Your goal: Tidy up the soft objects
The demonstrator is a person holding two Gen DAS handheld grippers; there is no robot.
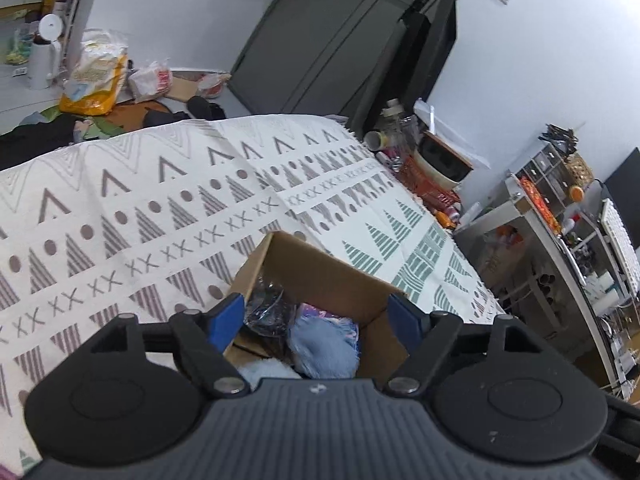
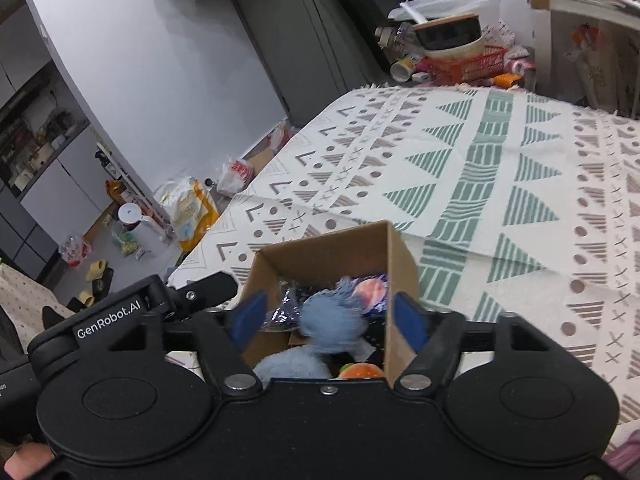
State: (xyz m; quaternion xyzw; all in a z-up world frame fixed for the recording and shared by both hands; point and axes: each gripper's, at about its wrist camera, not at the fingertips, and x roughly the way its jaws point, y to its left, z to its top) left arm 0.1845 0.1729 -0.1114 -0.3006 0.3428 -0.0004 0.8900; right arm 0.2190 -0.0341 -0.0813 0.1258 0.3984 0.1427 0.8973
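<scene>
Two grippers hang over an open cardboard box (image 1: 320, 276) that sits on a patterned cloth (image 1: 132, 216) spread across a raised surface. Seen from its own camera, the left gripper (image 1: 318, 320) has its blue-padded jaws spread wide, one finger (image 1: 226, 320) on the box's near-left wall side and the other at its right wall, with nothing between them but the view down into the box. The right gripper (image 2: 326, 316) likewise has its jaws set apart, straddling the box from above and gripping nothing.

Inside the box lies a pale blue plush toy (image 2: 330, 320), with a crinkled dark plastic bag (image 1: 266, 308) on the box's left side and a purple-and-orange printed item (image 2: 372, 290) toward the far right corner. An orange object (image 2: 358, 370) shows at the box's near edge, mostly hidden by the right gripper's body. The left gripper's black body also shows in the right wrist view, just left of the box (image 2: 132, 312).

Beyond the box's far side, at the cloth's edge, a red basket (image 2: 464, 66) holds stacked bowls amid tape rolls and bottles. Left of the box, down on the floor, stand a white kettle (image 2: 130, 216), a yellow bag (image 2: 192, 208) and yellow slippers (image 2: 96, 270). Right of the box in the left wrist view, cluttered metal shelving (image 1: 560, 216) stands close beside the cloth.
</scene>
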